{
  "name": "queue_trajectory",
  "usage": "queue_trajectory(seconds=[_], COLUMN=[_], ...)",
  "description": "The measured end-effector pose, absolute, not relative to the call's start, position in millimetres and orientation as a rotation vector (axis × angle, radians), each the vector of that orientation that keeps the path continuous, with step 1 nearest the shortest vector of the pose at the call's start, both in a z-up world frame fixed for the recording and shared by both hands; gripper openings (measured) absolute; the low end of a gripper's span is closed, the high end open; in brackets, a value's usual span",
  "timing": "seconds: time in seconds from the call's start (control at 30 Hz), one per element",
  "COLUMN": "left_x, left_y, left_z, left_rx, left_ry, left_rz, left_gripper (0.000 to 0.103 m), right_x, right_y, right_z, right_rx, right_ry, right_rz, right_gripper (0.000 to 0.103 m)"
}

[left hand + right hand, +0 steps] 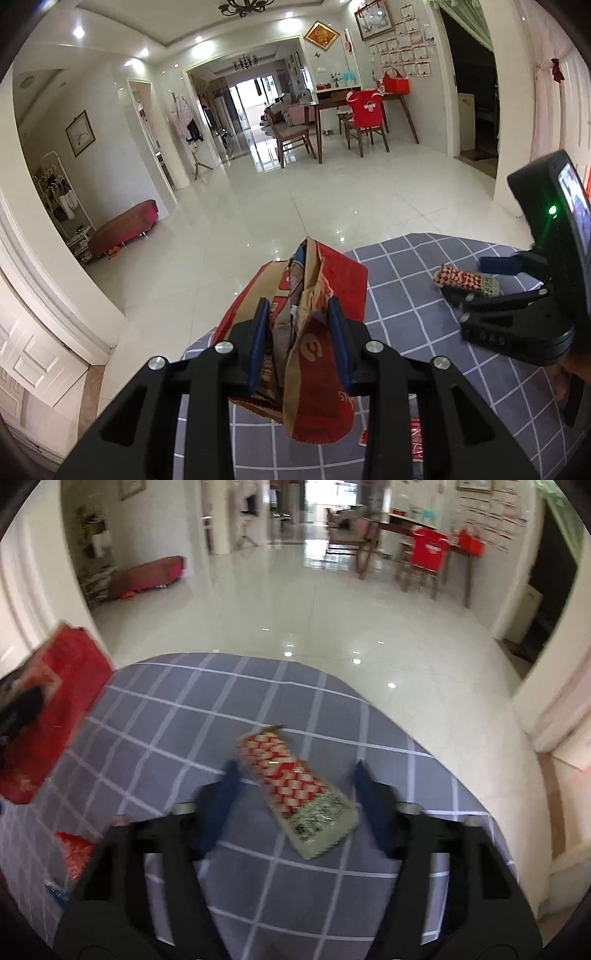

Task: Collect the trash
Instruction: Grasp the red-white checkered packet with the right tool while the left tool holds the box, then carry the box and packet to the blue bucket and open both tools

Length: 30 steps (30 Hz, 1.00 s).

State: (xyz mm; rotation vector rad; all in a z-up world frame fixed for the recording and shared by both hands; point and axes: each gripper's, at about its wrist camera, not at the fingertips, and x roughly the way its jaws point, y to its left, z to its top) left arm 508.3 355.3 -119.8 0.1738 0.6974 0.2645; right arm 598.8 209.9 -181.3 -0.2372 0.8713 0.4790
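My left gripper (297, 306) is shut on a crumpled red and brown paper bag (317, 332) and holds it above the grey checked tablecloth (399, 295). The bag also shows at the left edge of the right wrist view (62, 686). A flat red-and-white patterned wrapper (295, 790) lies on the cloth. My right gripper (295, 775) is open, with its blue fingers on either side of the wrapper and not touching it. In the left wrist view the right gripper (476, 280) is at the right, around the wrapper (465, 280).
A small red wrapper (74, 853) lies on the cloth at the lower left, also seen below the bag (417, 439). The rounded table edge (424, 738) drops to a glossy tiled floor. A dining table with chairs (365, 110) stands far back.
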Motion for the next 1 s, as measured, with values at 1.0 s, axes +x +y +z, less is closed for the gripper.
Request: queue_trajectory(seconds=[1.0], left_x=[350.5], left_y=[105.0], left_z=[-41.4], left_rx=[0.194], left_ry=[0.597], left_rz=[-0.114], left_gripper=[0.031], right_x=[354.4], right_y=[-59.5], right_z=[-88.8], right_rx=[0.097], right_ry=[0.679], right_rz=[0.518], right_gripper=[0.01])
